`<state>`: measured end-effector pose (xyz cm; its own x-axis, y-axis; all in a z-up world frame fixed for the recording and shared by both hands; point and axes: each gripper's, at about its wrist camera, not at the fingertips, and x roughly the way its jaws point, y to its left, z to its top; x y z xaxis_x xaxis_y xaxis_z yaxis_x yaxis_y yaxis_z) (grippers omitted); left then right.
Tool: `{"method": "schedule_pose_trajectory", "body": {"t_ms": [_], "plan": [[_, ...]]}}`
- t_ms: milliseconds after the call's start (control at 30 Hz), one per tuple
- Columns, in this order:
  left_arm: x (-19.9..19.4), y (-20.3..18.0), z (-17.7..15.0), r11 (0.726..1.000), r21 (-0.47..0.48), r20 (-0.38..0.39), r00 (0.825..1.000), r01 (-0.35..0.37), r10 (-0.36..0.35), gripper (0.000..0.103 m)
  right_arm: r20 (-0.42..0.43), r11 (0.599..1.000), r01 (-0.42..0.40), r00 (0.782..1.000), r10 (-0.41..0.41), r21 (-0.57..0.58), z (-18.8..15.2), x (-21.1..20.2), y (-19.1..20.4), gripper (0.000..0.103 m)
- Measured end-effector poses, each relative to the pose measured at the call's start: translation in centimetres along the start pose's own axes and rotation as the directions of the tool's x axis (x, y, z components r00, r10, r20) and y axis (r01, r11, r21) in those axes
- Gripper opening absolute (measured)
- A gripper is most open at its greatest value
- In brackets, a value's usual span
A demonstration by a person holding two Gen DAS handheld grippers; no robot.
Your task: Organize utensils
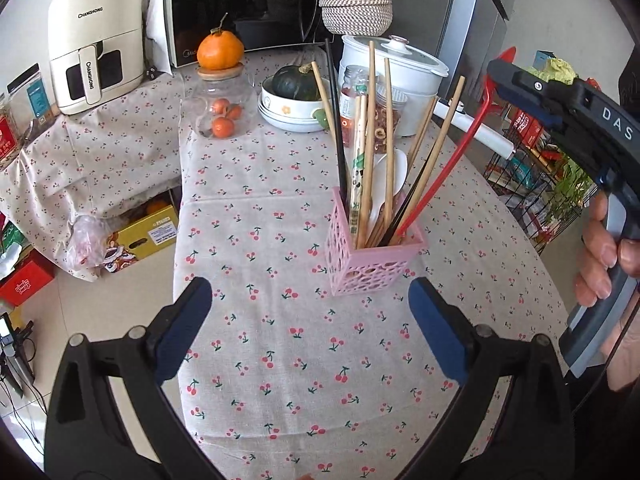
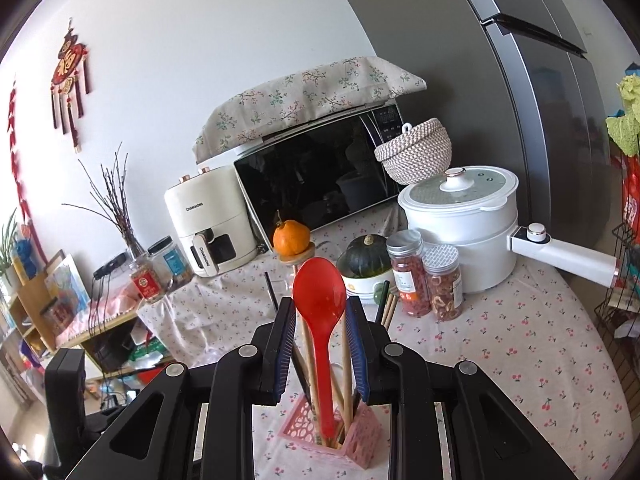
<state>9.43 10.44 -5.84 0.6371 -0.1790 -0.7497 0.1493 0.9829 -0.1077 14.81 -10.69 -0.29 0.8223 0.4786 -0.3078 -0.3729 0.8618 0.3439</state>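
Note:
A pink perforated holder point(image 1: 372, 252) stands on the cherry-print tablecloth and holds several wooden and black chopsticks point(image 1: 366, 152), a white spoon point(image 1: 390, 184) and a red spoon point(image 1: 444, 172). My right gripper point(image 1: 502, 76) is above the holder, shut on the red spoon's bowl end point(image 2: 320, 300); the handle reaches down into the holder point(image 2: 352, 436). My left gripper point(image 1: 310, 330) is open and empty, low in front of the holder.
Behind the holder stand two jars point(image 2: 424, 280), a bowl with a green squash point(image 1: 294, 96), a white electric pot point(image 2: 464, 220), a glass jar of oranges point(image 1: 222, 108), a microwave point(image 1: 252, 4) and an air fryer point(image 1: 96, 44). A wire rack point(image 1: 536, 176) stands right.

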Motion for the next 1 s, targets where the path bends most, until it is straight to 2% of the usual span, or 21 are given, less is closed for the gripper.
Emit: {"method": "schedule_pose_trajectory", "body": {"t_ms": [167, 233, 267, 300, 433, 500, 600, 733, 833, 1000], "plan": [[0.2, 0.1, 0.0, 1.000, -0.002, 0.002, 1.000, -0.017, 0.017, 0.100, -0.038, 1.000, 0.002, 0.999, -0.002, 0.001, -1.2, 1.9, 0.1, 0.029], [0.1, 0.0, 0.0, 1.000, -0.009, 0.000, 1.000, -0.025, 0.025, 0.101, -0.052, 1.000, -0.004, 0.999, 0.004, 0.001, -1.4, 2.0, 0.1, 0.047], [0.1, -0.1, 0.1, 1.000, -0.012, 0.000, 1.000, -0.028, 0.028, 0.102, -0.046, 1.000, -0.002, 0.999, 0.002, 0.004, -1.3, 1.7, 0.1, 0.062], [0.1, -0.2, 0.1, 0.999, -0.015, -0.003, 0.999, -0.033, 0.032, 0.102, -0.035, 1.000, -0.001, 0.999, 0.001, 0.007, -1.1, 1.2, 0.1, 0.071], [-0.3, -0.8, 0.0, 0.998, -0.014, 0.000, 0.998, -0.068, 0.068, 0.102, 0.005, 0.999, 0.039, 0.999, -0.039, 0.008, -0.2, -1.4, -0.2, 0.086], [-0.6, -1.3, -0.1, 0.995, -0.013, -0.003, 0.995, -0.095, 0.095, 0.102, 0.014, 0.996, 0.091, 0.996, -0.091, 0.012, 0.2, -2.7, -0.6, 0.101], [-1.9, -2.3, -0.4, 0.994, -0.020, 0.037, 0.994, -0.103, 0.104, 0.102, 0.002, 0.988, 0.154, 0.988, -0.154, 0.004, 0.4, -4.6, -1.2, 0.103], [-3.8, -3.8, -0.8, 0.996, -0.014, 0.086, 0.993, -0.083, 0.084, 0.102, -0.070, 0.976, 0.218, 0.974, -0.218, -0.007, 0.1, -7.0, -2.2, 0.103], [-4.8, -4.6, -0.9, 0.997, -0.030, 0.115, 0.991, -0.069, 0.072, 0.102, -0.108, 0.950, 0.311, 0.943, -0.313, -0.035, -0.9, -8.9, -2.8, 0.103], [-5.8, -5.8, -0.9, 0.996, -0.032, 0.162, 0.983, -0.085, 0.090, 0.102, -0.130, 0.920, 0.383, 0.911, -0.390, -0.081, -2.1, -11.1, -3.6, 0.103]]}}
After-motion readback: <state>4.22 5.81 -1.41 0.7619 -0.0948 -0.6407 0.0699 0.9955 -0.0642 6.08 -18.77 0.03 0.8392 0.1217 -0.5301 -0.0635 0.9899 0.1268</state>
